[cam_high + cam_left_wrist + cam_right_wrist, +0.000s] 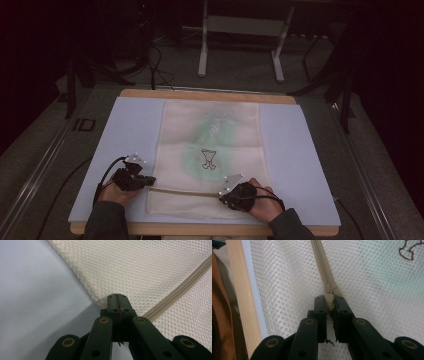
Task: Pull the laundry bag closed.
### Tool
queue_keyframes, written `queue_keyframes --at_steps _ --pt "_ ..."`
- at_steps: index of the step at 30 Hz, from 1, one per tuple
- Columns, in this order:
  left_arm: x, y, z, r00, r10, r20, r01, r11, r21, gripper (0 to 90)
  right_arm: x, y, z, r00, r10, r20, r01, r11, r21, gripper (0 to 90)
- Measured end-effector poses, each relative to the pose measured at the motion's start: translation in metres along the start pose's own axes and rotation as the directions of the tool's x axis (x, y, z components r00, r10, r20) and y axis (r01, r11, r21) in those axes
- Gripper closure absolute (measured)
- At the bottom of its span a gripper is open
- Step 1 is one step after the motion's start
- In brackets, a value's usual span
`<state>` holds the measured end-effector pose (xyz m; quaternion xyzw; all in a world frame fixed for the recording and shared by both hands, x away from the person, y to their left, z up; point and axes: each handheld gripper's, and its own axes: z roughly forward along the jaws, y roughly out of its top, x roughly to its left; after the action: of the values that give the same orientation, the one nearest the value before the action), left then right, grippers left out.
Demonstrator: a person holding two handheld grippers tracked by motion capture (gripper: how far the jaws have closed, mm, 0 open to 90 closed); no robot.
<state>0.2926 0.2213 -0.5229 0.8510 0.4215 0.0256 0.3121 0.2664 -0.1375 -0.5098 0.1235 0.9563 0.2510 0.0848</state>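
A cream mesh bag (210,150) lies flat on the pale blue mat (135,130), with something green and a dark printed figure (208,159) showing through it. A beige zipper (185,191) runs across its near end. My left gripper (150,182) is at the bag's left edge; in the left gripper view its jaws (117,297) are shut on the edge of the mesh bag (140,270), just beside the zipper (180,290). My right gripper (222,195) sits on the zipper line, its jaws (329,300) shut on the beige zipper pull (329,298), with the zipper (322,262) running ahead.
The mat covers a wooden table whose near edge (200,229) lies by my forearms and shows as a light wood strip (242,302) in the right gripper view. Beyond the table stand a white frame's legs (202,60) and cables (157,65) on dark floor.
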Motion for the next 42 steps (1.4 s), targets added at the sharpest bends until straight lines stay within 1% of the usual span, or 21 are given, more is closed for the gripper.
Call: queue_keyframes --at_steps 2,3,5,42 --pt "0.000 0.000 0.000 1.0000 -0.001 -0.001 0.001 1.0000 0.000 90.0 0.000 -0.001 -0.001 1.0000 0.008 0.003 -0.008 1.000 0.001 82.3" --pt "0.000 0.000 0.000 1.0000 -0.001 -0.001 0.001 1.0000 0.000 90.0 0.000 -0.002 -0.001 1.0000 0.008 0.002 -0.007 1.000 -0.007 82.4" --pt "0.000 0.000 0.000 1.0000 -0.001 -0.001 0.001 1.0000 -0.001 90.0 0.000 -0.003 -0.002 1.0000 0.009 0.001 -0.009 1.000 0.001 82.3" --pt "0.000 0.000 0.000 1.0000 -0.002 0.000 0.002 1.0000 -0.001 90.0 -0.008 -0.025 -0.016 0.9985 0.050 0.022 -0.050 0.999 0.011 82.3"
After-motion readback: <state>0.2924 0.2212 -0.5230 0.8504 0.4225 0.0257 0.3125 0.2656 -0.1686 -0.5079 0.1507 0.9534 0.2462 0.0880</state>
